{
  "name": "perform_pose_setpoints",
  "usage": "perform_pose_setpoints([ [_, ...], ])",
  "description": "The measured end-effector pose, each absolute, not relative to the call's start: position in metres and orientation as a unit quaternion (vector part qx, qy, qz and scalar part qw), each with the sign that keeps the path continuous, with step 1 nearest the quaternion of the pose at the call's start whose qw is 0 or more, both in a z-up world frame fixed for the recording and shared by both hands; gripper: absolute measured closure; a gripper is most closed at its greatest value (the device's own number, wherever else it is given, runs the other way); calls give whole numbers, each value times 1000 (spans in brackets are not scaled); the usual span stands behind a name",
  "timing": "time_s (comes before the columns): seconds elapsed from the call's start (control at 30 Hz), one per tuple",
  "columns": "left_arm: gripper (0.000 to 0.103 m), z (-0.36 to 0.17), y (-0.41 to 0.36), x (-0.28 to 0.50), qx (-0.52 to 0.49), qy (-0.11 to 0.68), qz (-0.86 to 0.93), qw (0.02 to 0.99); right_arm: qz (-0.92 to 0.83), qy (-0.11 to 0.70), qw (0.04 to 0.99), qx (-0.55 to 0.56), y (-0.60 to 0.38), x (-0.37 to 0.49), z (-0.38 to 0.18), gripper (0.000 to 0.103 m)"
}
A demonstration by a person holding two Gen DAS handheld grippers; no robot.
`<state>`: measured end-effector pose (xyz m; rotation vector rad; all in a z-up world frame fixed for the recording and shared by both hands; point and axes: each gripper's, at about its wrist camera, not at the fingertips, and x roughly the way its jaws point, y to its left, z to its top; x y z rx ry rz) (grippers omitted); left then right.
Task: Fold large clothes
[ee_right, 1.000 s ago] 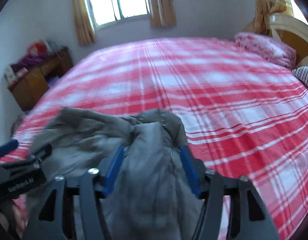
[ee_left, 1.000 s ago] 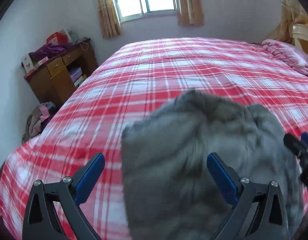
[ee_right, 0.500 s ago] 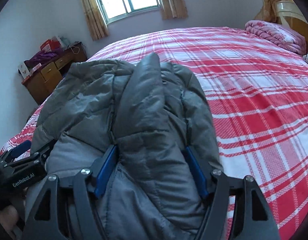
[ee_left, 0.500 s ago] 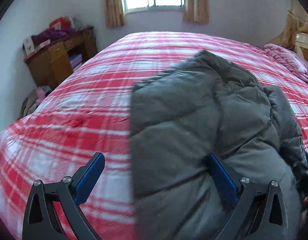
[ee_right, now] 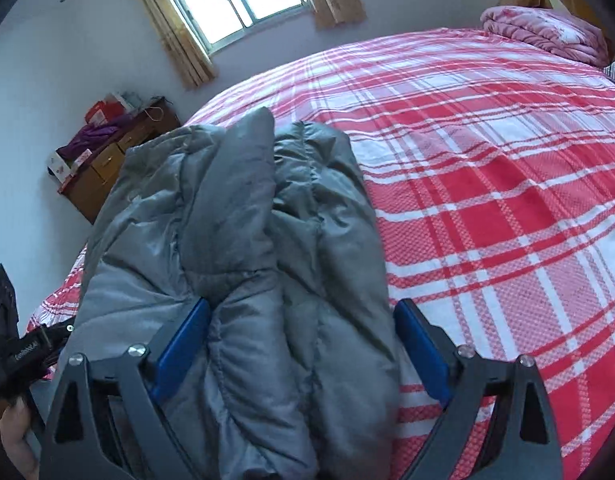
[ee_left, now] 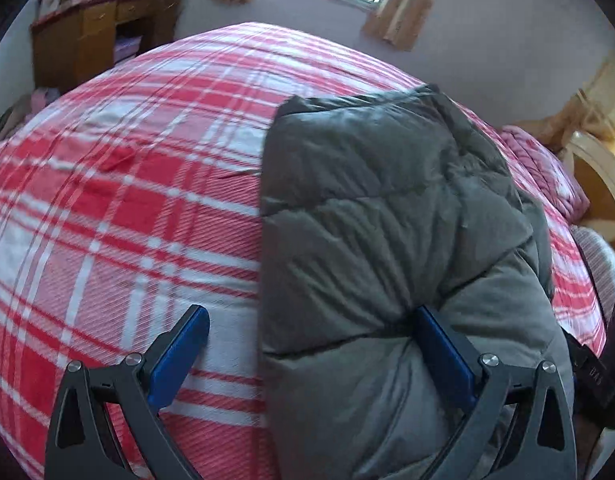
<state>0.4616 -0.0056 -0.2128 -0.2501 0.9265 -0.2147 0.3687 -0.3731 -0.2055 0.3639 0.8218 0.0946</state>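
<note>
Right gripper [ee_right: 301, 350] nearest, jaws opening around bunched grey puffer jacket [ee_right: 243, 248], pads no longer pinching. Left gripper [ee_left: 311, 354] spread wide, one pad against jacket's left edge. Jacket folded on red plaid bed [ee_right: 487, 184]. Far left, wooden desk [ee_right: 107, 168] cluttered with boxes, purple cloth.

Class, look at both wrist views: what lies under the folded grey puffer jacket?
The grey puffer jacket rests on the red plaid bedspread. Anything beneath its folds is covered.
</note>
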Motion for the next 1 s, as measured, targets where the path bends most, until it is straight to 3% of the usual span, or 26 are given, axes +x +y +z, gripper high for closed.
perform_pose_setpoints([
  [0.1, 1, -213, -13, 461, -113, 444, -112, 882, 62, 396, 901, 168, -367, 368, -206, 12],
  [0.2, 1, -211, -18, 464, -100, 439, -120, 885, 83, 393, 902, 156, -361, 368, -206, 25],
  [0.43, 1, -211, -27, 464, -79, 433, -141, 887, 106, 413, 889, 166, -358, 375, -213, 27],
  [0.5, 1, -211, -28, 464, -79, 430, -152, 886, 117, 405, 893, 160, -355, 374, -211, 43],
  [0.53, 1, -212, -28, 465, -82, 431, -156, 885, 129, 400, 894, 157, -353, 371, -210, 46],
  [0.73, 6, -214, -35, 471, -91, 431, -184, 879, 146, 419, 877, 184, -354, 382, -218, 36],
  [0.83, 21, -206, -45, 466, -66, 417, -199, 884, 165, 421, 871, 192, -352, 383, -218, 63],
  [0.87, 32, -202, -50, 463, -52, 411, -203, 887, 180, 422, 863, 211, -353, 383, -220, 69],
  [0.9, 48, -199, -53, 462, -40, 405, -204, 890, 183, 420, 863, 215, -352, 381, -219, 71],
  [1.0, 75, -177, -62, 448, 14, 381, -213, 900, 185, 402, 872, 207, -347, 373, -212, 78],
])
